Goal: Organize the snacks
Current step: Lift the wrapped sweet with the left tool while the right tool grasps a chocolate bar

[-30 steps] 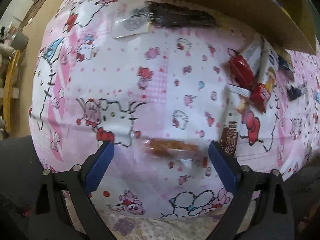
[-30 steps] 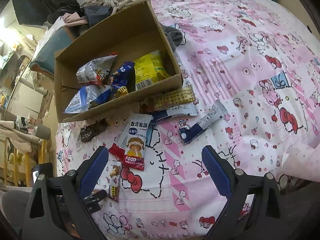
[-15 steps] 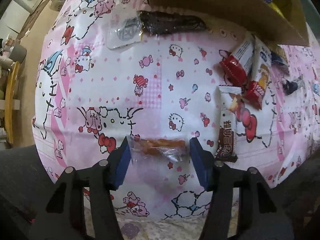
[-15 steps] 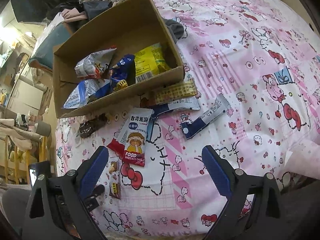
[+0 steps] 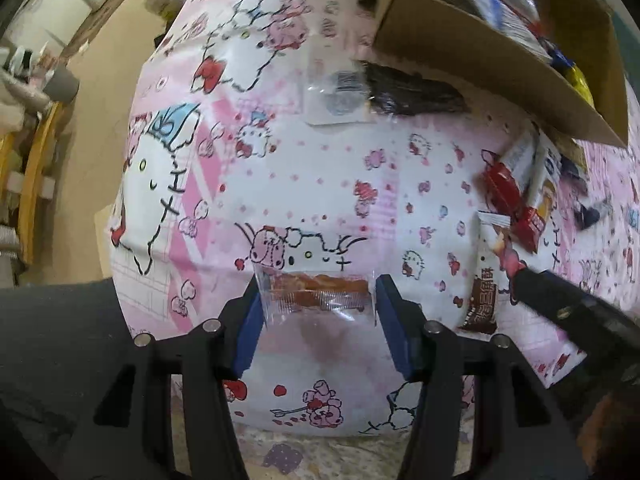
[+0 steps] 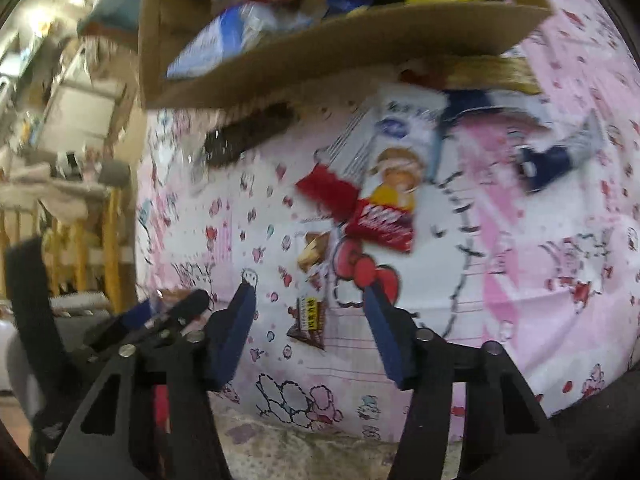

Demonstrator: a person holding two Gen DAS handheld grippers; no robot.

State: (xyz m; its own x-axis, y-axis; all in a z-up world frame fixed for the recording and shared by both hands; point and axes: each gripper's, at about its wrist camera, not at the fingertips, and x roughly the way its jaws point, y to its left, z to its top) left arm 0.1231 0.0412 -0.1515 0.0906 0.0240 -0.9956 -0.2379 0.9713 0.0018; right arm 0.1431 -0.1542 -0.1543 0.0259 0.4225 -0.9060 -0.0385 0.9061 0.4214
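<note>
Carry the clear packet up and over the near wall of the box, keeping the squeeze light so the film does not slip, and let go only once it is above the other snacks. The left claw has narrowed onto that packet's ends and holds it, lifted off the bedspread. The right claw has just been closing, half wide, around the brown bar; through the blur, its pads seem clear of it.
</note>
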